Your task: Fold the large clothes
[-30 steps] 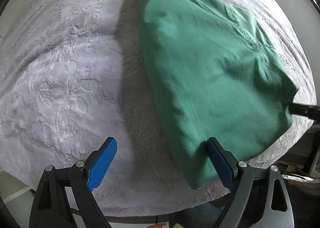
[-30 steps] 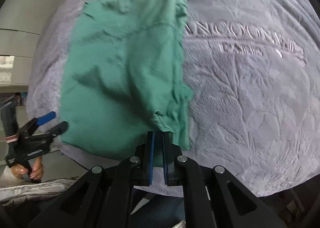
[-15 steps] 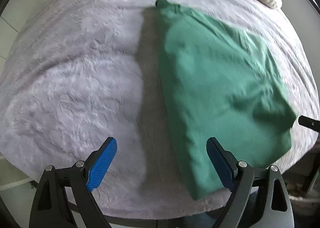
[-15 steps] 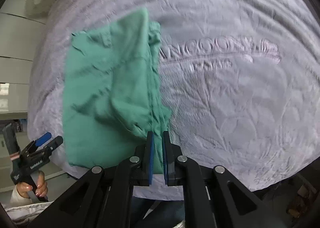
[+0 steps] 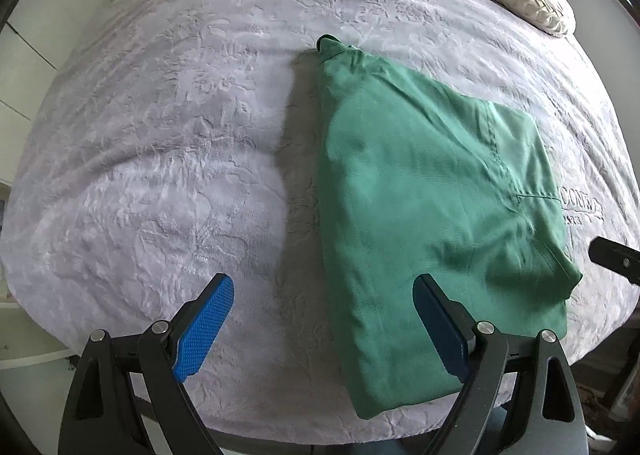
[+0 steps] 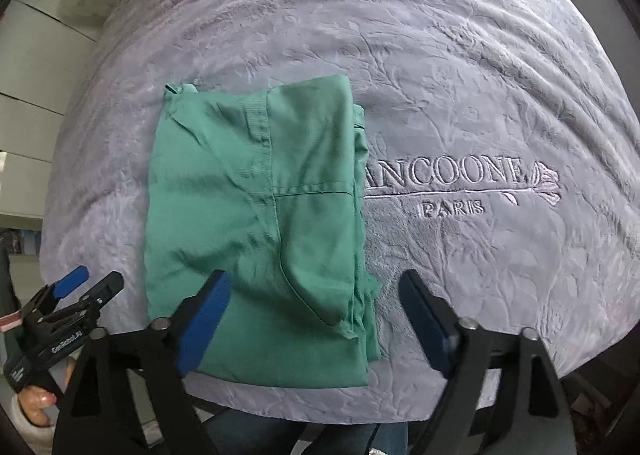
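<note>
The folded green cotton garment [image 6: 256, 223] is left flat on the lilac embossed bedspread [image 6: 460, 95], right gripper [image 6: 312, 315] fingers just sprung wide, gripping nothing, left gripper [image 5: 324, 319] likewise spread empty at nine o'clock.

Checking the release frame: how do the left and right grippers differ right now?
The left gripper hangs over the lavender blanket beside the green garment's folded edge, only its right finger over the cloth; the right gripper hangs over the garment's near corner. The right gripper's jaws have just been opening, with nothing between them now. Shared: both open, both empty, both above the garment without touching it.
</note>
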Demonstrator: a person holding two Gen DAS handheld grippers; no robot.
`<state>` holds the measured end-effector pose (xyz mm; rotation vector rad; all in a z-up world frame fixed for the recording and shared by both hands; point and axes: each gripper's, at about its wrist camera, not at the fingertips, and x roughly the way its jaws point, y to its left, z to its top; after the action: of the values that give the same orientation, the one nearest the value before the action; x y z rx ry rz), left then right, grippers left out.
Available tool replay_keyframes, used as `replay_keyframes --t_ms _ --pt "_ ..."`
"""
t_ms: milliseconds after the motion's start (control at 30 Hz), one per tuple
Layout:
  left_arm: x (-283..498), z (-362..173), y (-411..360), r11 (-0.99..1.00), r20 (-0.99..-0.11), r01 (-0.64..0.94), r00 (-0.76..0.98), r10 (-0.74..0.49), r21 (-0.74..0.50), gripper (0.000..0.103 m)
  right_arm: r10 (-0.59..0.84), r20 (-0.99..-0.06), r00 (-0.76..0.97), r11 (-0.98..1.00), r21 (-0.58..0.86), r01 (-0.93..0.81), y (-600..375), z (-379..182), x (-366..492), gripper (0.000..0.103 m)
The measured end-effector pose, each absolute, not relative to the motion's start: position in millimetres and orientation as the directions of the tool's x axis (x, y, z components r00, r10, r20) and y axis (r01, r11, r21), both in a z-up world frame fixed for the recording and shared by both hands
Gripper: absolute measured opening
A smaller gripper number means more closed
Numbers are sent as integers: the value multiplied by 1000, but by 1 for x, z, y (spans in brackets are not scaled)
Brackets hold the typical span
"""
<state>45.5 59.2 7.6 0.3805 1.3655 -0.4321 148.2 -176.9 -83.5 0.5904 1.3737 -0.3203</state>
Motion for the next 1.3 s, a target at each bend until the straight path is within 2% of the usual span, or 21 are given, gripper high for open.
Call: replay_keyframes --t_ms 33,433,1300 --pt "46 7 60 863 -986 505 147 -75 9 92 121 -976 182 816 202 542 -177 -84 148 103" --pt "47 9 58 864 -986 503 154 -64 22 92 76 -985 153 825 148 546 -177 -81 151 103" --pt "46 9 58 864 -986 502 158 -58 30 92 79 -985 155 819 153 553 -176 -80 151 103"
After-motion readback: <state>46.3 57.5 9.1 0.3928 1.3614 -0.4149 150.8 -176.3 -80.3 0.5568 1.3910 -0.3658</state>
